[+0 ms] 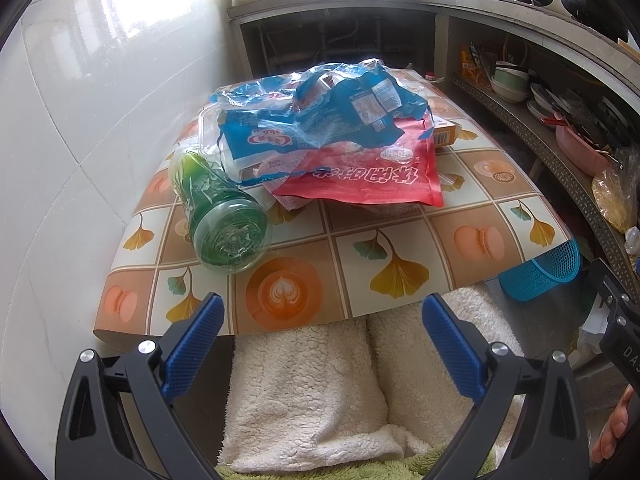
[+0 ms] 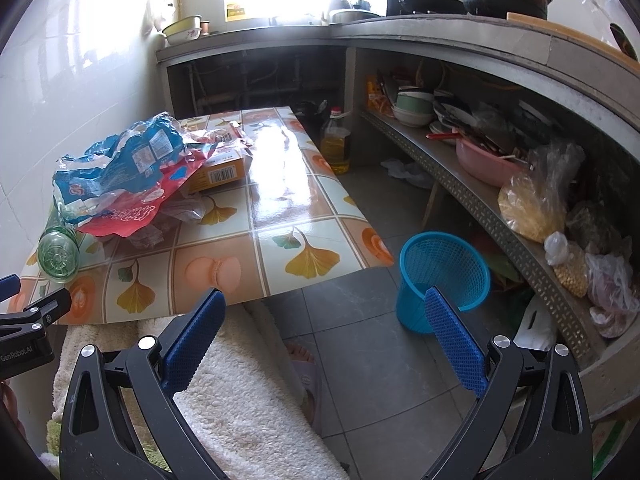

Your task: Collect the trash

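Note:
A pile of trash lies on the patterned table (image 1: pixel 400 240): a green plastic bottle (image 1: pixel 218 216) on its side, a crumpled blue wrapper (image 1: pixel 320 116), a red bag (image 1: pixel 372 176) and an orange box (image 1: pixel 444 134). My left gripper (image 1: pixel 322 308) is open and empty, just in front of the table's near edge. In the right wrist view the same pile shows at the left: the bottle (image 2: pixel 58 254), the blue wrapper (image 2: pixel 124 160), the red bag (image 2: pixel 128 210) and the box (image 2: pixel 220 170). My right gripper (image 2: pixel 324 304) is open and empty, near a blue mesh bin (image 2: pixel 444 276) on the floor.
A white tiled wall (image 1: pixel 80 120) borders the table's left side. A concrete counter with a shelf of bowls and bags (image 2: pixel 500 160) runs along the right. An oil bottle (image 2: pixel 336 140) stands on the floor. The person's fleece-covered legs (image 1: pixel 320 392) are below the table edge.

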